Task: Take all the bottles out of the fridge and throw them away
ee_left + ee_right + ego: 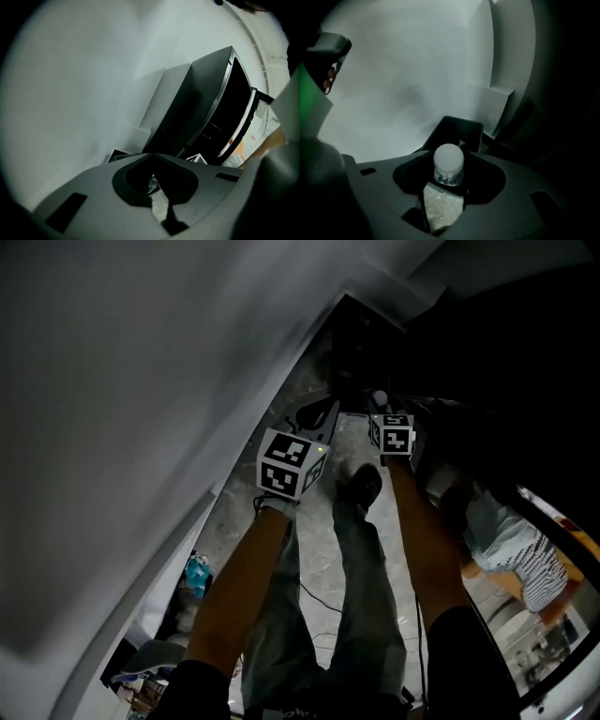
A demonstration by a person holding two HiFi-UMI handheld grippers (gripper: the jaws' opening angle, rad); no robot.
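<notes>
Bottle [449,165], clear with a white cap, held cap-forward between the jaws of the right hand-held gripper [449,157], which is clenched on the neck just below the cap; the bottle is thus out of the fridge and carried in the air. In the head view the same cap shows as a pale dot just ahead of the right marker cube [392,432]. Directly beyond the cap in the right gripper view, an open black bin [459,129] stands against a white wall [403,70]; marbled floor [440,206] shows through the gap beneath the jaws. Whether the bottle is already over the bin's mouth cannot be told. Left hand-held gripper [153,155], jaws pressed together tip to tip with nothing between them, held beside the right one, its marker cube [291,465] slightly nearer the camera. The left gripper view takes in a black fridge [211,108] with its door standing open. Below both arms, the person's legs and one dark shoe [361,486] stand on the floor.
</notes>
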